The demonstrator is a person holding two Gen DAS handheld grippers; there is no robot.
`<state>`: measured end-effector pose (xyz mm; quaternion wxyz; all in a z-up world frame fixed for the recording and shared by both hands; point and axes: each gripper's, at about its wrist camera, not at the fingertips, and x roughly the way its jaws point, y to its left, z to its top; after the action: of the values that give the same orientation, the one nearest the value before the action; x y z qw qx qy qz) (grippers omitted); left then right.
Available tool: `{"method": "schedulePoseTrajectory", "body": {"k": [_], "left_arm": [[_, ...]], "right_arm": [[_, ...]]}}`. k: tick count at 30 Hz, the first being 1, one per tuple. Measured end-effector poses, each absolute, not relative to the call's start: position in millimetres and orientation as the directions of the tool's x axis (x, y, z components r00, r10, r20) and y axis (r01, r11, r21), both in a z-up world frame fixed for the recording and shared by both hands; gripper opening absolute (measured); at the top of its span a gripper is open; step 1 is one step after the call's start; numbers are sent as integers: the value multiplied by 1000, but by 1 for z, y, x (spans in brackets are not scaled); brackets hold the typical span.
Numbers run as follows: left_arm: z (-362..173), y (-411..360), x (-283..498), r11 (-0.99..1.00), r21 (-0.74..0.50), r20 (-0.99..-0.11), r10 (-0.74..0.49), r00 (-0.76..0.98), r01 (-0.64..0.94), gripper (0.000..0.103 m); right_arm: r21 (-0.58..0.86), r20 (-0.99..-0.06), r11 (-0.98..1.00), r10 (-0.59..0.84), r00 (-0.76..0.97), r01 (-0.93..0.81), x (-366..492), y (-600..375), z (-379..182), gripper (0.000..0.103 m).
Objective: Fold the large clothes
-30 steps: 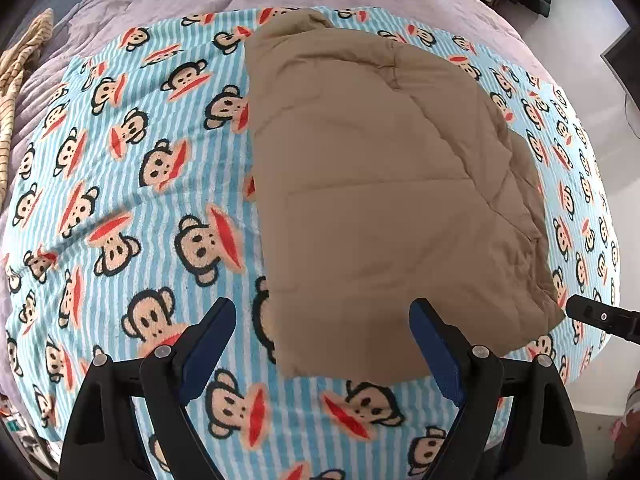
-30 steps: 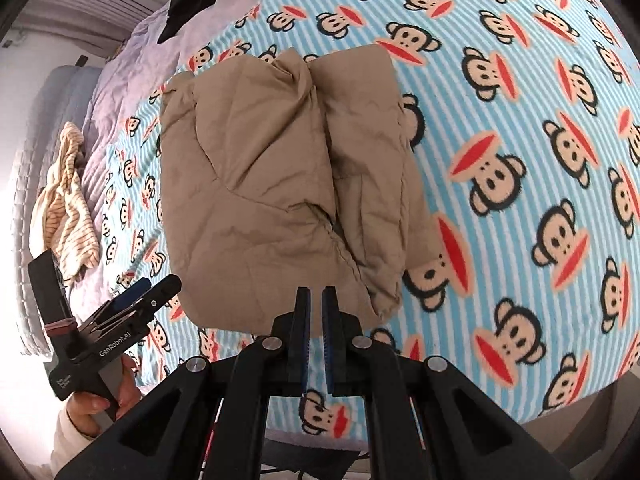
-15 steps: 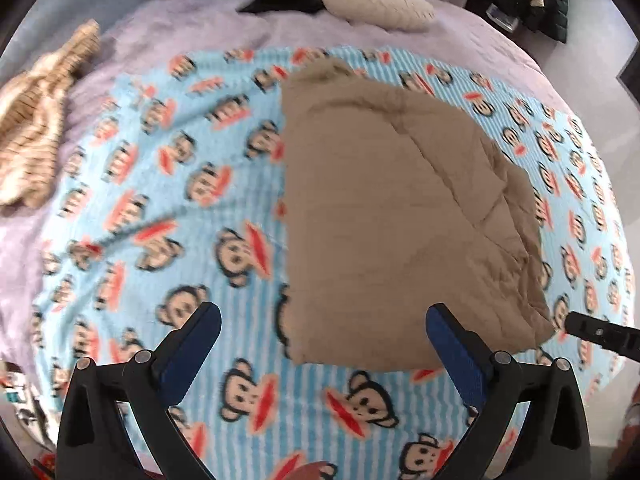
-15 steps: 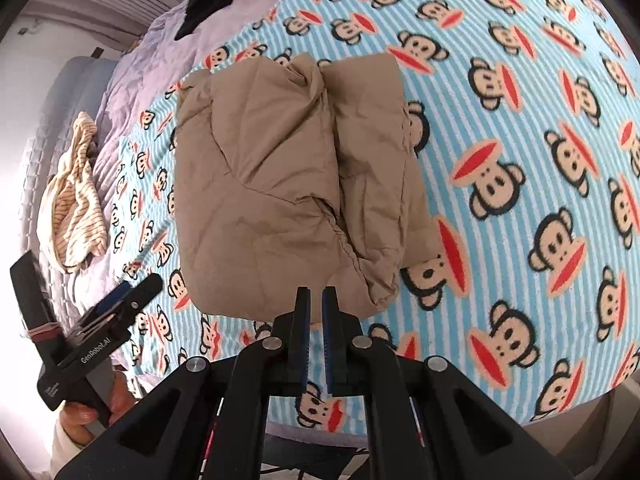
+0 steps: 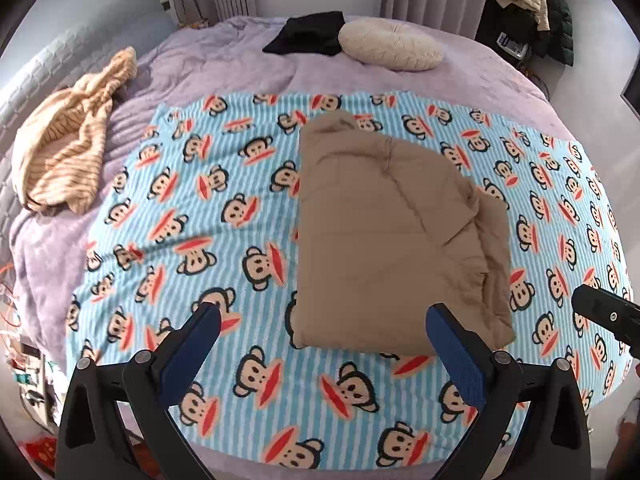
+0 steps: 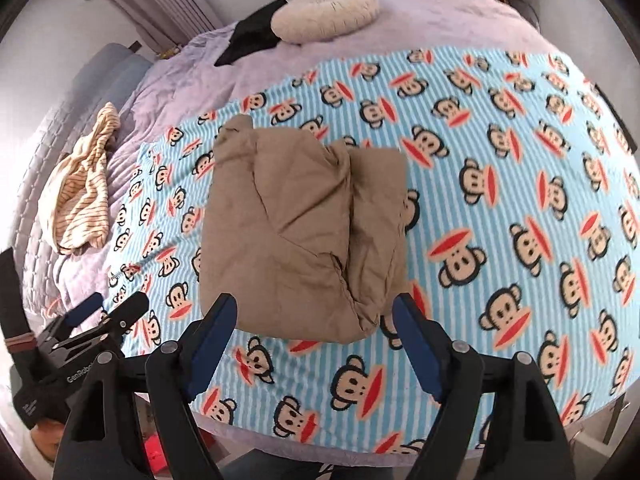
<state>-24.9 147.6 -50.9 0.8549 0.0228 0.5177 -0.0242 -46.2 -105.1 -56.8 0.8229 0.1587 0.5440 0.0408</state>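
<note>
Lying folded, tan garment (image 5: pixel 384 236) long axis pointing toward pillow (image 5: pixel 390 43).

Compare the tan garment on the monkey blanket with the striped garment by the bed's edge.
The tan garment is plain brown; the striped garment is cream with thin dark stripes. The tan garment lies folded in a compact block; the striped garment is crumpled in a heap. The tan one rests on the monkey blanket, the striped one on the lilac bedcover. Neither is held.
</note>
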Motion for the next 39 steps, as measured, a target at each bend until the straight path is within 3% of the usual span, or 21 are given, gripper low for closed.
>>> {"method": "schedulePoseTrajectory", "body": {"k": [4,7,18,39], "left_arm": [[-27,142,-33,997,33,-872,-6,490,70,103],[-11,140,-40,997,42,-858,4,514,62,103],[24,147,-59,999,43,-812,17,583,30,103],[25,151,-65,999,32,-821,25,570,2,103]], "right_arm": [[274,-872,956,202,445,104,-52,-102,-38,89],[267,-859,958,187,476,104,-56,-102,-26,103],[231,-842,967,142,521,110,-67,-97,1,103],[215,-841,973,144,522,79,-69,-90,7,103]]}}
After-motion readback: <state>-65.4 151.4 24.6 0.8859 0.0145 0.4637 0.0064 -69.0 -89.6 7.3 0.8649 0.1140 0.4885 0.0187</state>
